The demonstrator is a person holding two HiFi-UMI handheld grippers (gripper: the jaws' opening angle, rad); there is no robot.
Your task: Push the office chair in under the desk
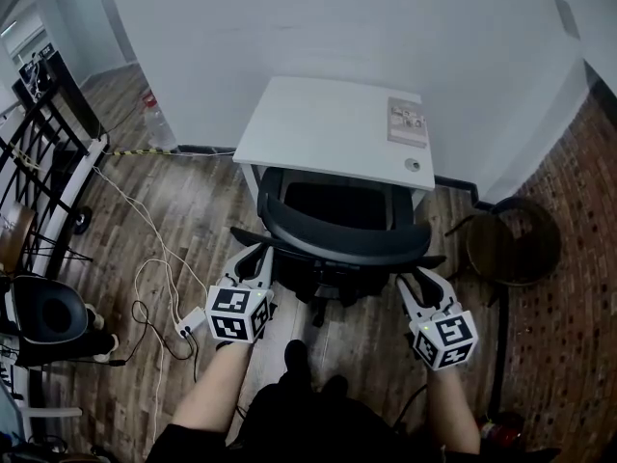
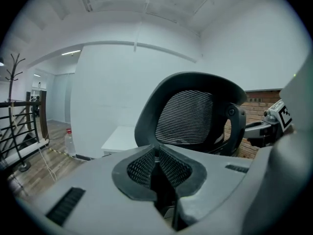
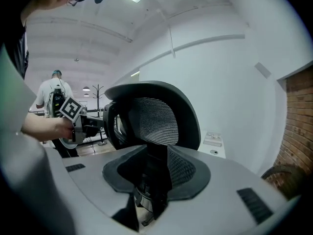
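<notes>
Forearms outstretched, office chair (image 1: 337, 241) partly under the white counter (image 1: 318, 123)

Both arms reach forward and down, roughly level; left gripper (image 1: 256, 257) sits at the chair's left flank, jaws closed tip to tip with nothing between them; right gripper (image 1: 420, 284) sits at the right flank, jaws pinched on a dark bar, seemingly the chair's arm; the seat front lies beneath the counter's edge, while backrest and arms stand clear of it; by my reading, a short forward push is left.
</notes>
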